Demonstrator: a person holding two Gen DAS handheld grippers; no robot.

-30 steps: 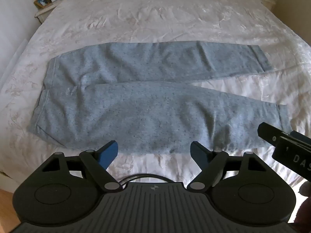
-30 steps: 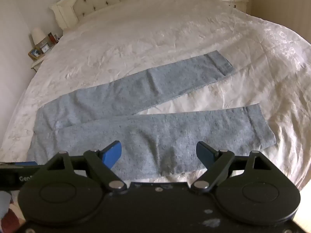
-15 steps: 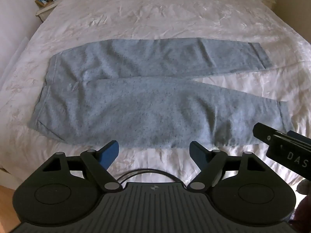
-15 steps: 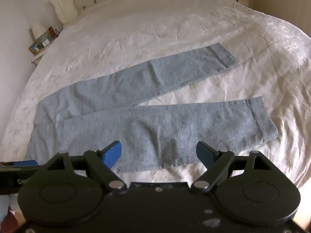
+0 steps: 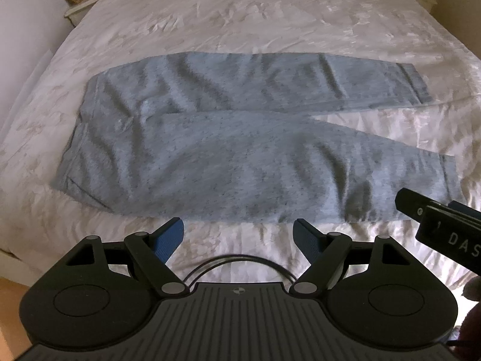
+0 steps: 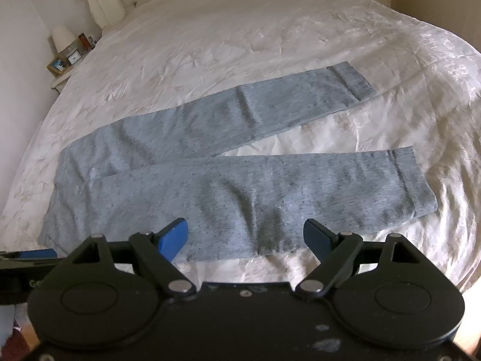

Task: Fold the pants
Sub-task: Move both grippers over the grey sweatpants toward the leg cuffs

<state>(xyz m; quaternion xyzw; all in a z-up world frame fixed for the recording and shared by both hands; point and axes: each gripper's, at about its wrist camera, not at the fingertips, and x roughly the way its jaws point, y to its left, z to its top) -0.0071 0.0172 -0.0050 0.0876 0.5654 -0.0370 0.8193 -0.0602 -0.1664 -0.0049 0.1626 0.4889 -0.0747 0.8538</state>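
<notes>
White bedspread (image 5: 240,21), grey pants (image 5: 228,162) laid flat across it, legs apart.
We hold our left gripper (image 5: 239,236) and right gripper (image 6: 246,237) spread wide and empty, just above the near leg's edge.

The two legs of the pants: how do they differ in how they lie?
The near leg lies closest to both tools and looks wider; the far leg lies beyond it and looks narrower. The near leg runs almost straight across the view; the far leg angles away, so the cuffs spread apart. Both are grey and flat on the bedspread.
</notes>
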